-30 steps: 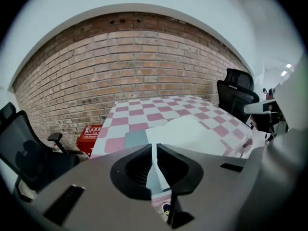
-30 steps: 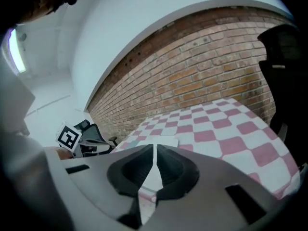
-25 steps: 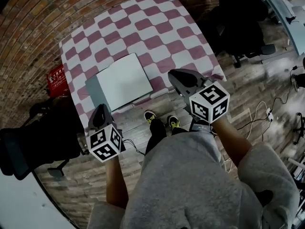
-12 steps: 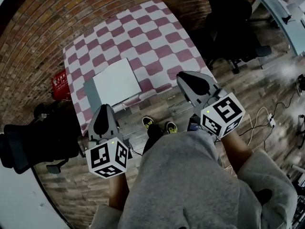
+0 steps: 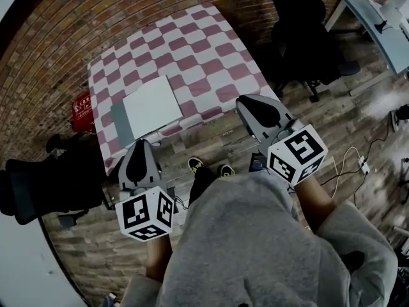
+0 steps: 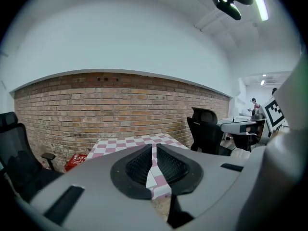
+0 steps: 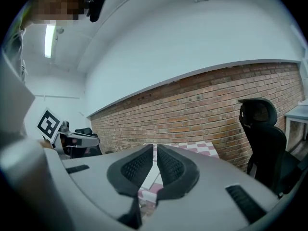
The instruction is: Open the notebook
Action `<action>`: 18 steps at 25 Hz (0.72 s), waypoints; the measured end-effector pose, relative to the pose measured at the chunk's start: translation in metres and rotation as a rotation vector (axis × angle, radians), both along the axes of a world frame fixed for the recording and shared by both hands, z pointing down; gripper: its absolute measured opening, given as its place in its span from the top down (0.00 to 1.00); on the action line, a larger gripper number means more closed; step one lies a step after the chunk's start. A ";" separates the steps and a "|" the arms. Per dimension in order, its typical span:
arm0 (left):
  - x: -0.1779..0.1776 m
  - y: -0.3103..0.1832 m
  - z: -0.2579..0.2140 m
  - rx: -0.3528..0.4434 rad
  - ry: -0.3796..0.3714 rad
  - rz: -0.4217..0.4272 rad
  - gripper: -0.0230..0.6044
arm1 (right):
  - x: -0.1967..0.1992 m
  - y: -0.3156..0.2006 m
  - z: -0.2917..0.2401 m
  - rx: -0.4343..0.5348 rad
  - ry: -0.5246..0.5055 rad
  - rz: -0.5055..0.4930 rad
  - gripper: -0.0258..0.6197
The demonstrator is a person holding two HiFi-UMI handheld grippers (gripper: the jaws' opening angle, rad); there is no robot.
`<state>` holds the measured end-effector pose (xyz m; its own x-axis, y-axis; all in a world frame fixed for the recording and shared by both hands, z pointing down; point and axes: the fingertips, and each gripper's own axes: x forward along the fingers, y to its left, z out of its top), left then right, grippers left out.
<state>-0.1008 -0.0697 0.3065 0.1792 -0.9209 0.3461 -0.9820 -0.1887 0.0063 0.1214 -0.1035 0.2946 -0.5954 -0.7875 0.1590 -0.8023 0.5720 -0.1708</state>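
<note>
The notebook (image 5: 152,106) lies on the checked tablecloth (image 5: 192,50) near the table's front left corner. It shows a white face, with a grey flap (image 5: 121,123) spread out on its left. My left gripper (image 5: 139,147) hangs off the table's front left corner, apart from the notebook. My right gripper (image 5: 248,102) hovers at the front right corner. Both point toward the table. In the left gripper view the left gripper (image 6: 154,148) has its jaws nearly together with nothing between them. The right gripper (image 7: 155,148) looks the same in its own view.
A black office chair (image 5: 307,37) stands right of the table and another (image 5: 45,184) at the left. A red box (image 5: 80,110) sits by the brick wall. A desk (image 5: 377,24) fills the far right corner. Cables (image 5: 354,158) trail on the wooden floor.
Both grippers have come up and back from the table's front edge. The table and notebook now look smaller and farther off. The jaws have stayed as they were.
</note>
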 end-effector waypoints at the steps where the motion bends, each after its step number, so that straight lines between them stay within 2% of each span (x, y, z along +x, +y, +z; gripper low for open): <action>1: 0.001 0.003 -0.001 0.004 -0.003 -0.001 0.90 | 0.000 0.002 -0.001 0.000 -0.006 -0.001 0.89; 7: 0.002 0.012 -0.002 0.012 -0.039 -0.011 0.90 | -0.002 0.010 -0.005 0.013 -0.005 -0.017 0.89; 18: 0.005 0.010 0.005 -0.006 -0.027 -0.020 0.90 | -0.005 0.008 0.001 -0.005 -0.008 -0.030 0.89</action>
